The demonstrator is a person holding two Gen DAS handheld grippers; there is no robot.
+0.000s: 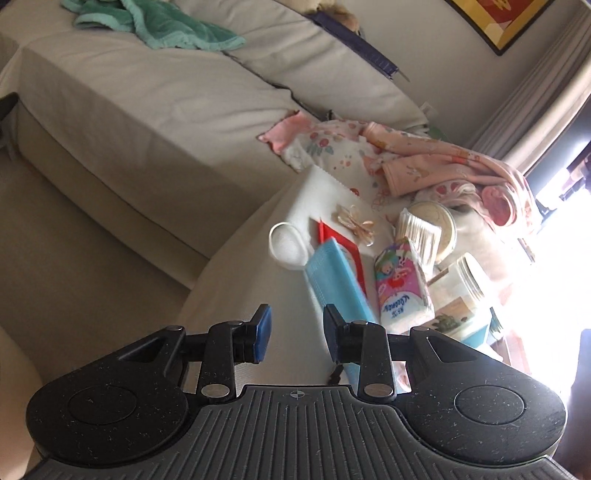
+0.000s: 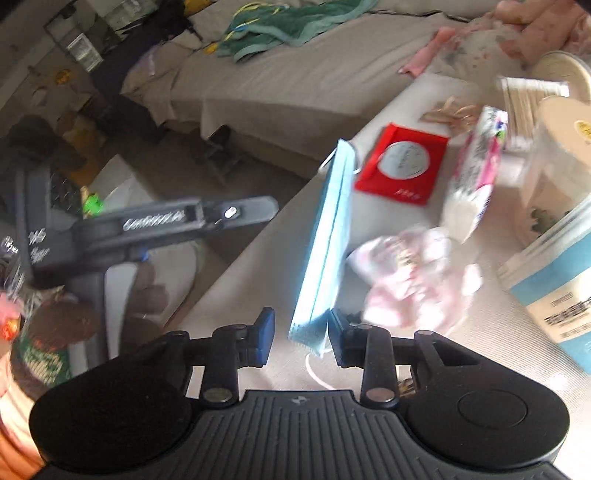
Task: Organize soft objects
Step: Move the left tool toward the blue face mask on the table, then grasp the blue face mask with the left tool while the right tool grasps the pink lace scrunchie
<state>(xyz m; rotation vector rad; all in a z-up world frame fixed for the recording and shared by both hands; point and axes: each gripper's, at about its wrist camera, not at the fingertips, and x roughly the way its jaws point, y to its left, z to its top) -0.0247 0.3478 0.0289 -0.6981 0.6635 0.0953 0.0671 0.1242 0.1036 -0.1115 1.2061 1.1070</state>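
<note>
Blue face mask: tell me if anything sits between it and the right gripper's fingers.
Nothing visible does. The blue face mask hangs with its lower corner inside the open right gripper, against the right-hand finger; no other item lies in that gap. The pink crumpled cloth lies off to the side on the table.

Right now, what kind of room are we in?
Likely a home living room: a beige sofa with a green blanket on it, a framed picture on the wall, curtains by a bright window.
</note>
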